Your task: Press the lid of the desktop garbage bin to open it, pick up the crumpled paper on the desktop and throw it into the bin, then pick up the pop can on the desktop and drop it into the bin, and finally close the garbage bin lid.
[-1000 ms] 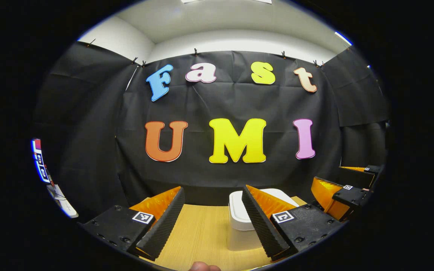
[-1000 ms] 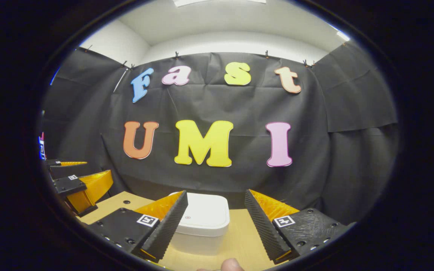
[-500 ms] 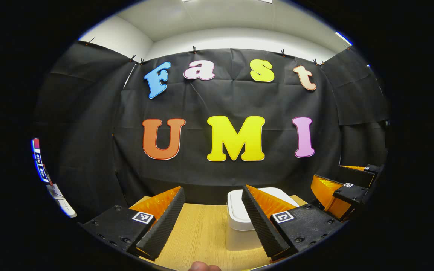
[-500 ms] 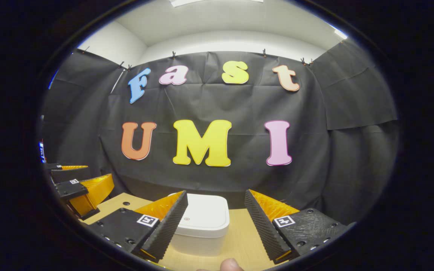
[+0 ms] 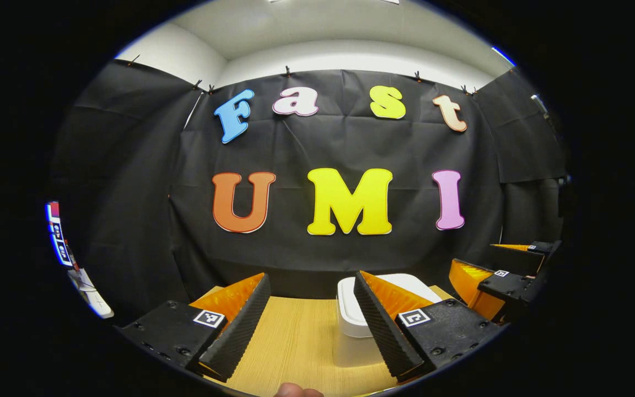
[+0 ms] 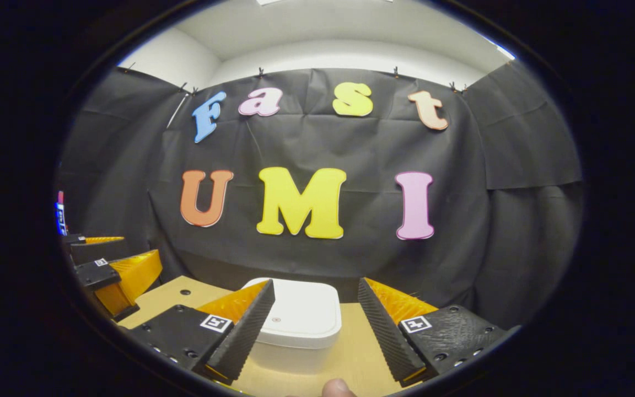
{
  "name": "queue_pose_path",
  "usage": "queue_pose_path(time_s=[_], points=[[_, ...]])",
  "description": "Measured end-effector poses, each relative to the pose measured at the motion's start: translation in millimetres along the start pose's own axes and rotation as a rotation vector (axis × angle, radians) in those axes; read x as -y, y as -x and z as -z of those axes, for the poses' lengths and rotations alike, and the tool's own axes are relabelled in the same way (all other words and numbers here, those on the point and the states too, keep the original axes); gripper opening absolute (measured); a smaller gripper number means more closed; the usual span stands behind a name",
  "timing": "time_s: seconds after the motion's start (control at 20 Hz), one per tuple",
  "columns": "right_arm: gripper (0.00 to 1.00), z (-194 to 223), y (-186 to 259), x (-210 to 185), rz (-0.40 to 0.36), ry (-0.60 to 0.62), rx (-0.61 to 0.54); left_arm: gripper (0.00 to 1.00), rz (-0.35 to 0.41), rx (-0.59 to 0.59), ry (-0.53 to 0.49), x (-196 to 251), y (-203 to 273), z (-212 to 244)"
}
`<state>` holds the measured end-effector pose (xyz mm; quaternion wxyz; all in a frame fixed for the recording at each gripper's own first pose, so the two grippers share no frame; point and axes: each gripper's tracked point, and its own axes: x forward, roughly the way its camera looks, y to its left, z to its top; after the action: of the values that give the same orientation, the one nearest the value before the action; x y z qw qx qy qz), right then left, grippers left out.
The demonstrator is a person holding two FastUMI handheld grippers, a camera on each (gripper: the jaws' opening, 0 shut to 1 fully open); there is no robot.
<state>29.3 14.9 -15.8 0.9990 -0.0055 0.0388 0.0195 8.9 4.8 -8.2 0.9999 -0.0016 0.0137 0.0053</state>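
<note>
Two grippers held above wooden desktop (image 6: pixel 350 353), jaws of both spread, nothing pinched. White garbage bin (image 6: pixel 298 325), lid down, seen just beyond right gripper (image 6: pixel 316 322); seen ahead-right of left gripper (image 5: pixel 311 320), partly hidden by its right finger (image 5: pixel 383 325)

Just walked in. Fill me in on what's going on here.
A person holds a pair of tongs in each hand over a wooden table. Both the left tongs and the right tongs are open and hold nothing. A white desktop bin stands ahead of them with its lid down. Nothing is being touched yet.
</note>
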Motion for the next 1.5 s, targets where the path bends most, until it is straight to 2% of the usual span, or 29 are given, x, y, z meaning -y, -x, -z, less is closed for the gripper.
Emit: queue_pose_path(time_s=[0.25,0.3,0.35,0.5,0.55,0.6,0.65,0.7,0.8,0.9,1.0,1.05,1.5], points=[[0.97,14.5,-21.3,5.1,0.006,0.002,-0.084,0.98,-0.009,-0.014,-0.003,-6.5,1.2,5.0],[0.92,17.3,-27.1,8.5,0.021,0.008,-0.100,0.98,-0.012,-0.015,-0.001,-7.9,1.2,4.4],[0.82,21.8,-29.4,6.0,0.014,0.007,-0.116,0.98,-0.016,-0.016,0.000,-9.0,1.8,4.2],[0.78,28.6,-42.1,-2.0,-0.012,0.008,-0.157,0.98,-0.031,-0.017,0.000,-13.5,-0.5,6.4],[0.64,30.7,-44.9,-3.8,-0.022,0.008,-0.169,0.98,-0.039,-0.021,0.002,-16.7,-0.3,8.2],[0.63,32.5,-48.0,-5.4,-0.032,0.007,-0.177,0.98,-0.047,-0.024,0.002,-18.3,-0.3,8.8],[0.51,36.4,-53.7,-6.8,-0.037,0.004,-0.188,0.99,-0.053,-0.026,0.001,-20.2,-0.5,9.0],[0.45,39.8,-57.4,-11.6,-0.057,-0.005,-0.205,0.98,-0.059,-0.026,-0.001,-21.5,0.3,8.7],[0.40,50.4,-63.8,-11.6,-0.055,-0.013,-0.237,0.98,-0.064,-0.024,-0.008,-22.5,-0.7,7.8],[0.03,56.6,-65.9,-16.3,-0.085,-0.033,-0.268,0.98,-0.066,-0.023,-0.017,-23.5,-0.5,7.8],[0.06,60.0,-66.6,-16.0,-0.095,-0.039,-0.286,0.98,-0.067,-0.023,-0.024,-22.8,-1.3,7.9],[0.00,70.2,-75.7,-21.5,-0.105,-0.045,-0.304,0.98,-0.065,-0.025,-0.025,-21.4,0.0,7.9],[0.00,110.2,-73.9,-24.4,-0.128,-0.022,-0.422,0.98,-0.073,-0.043,-0.026,-21.6,3.4,15.7]])
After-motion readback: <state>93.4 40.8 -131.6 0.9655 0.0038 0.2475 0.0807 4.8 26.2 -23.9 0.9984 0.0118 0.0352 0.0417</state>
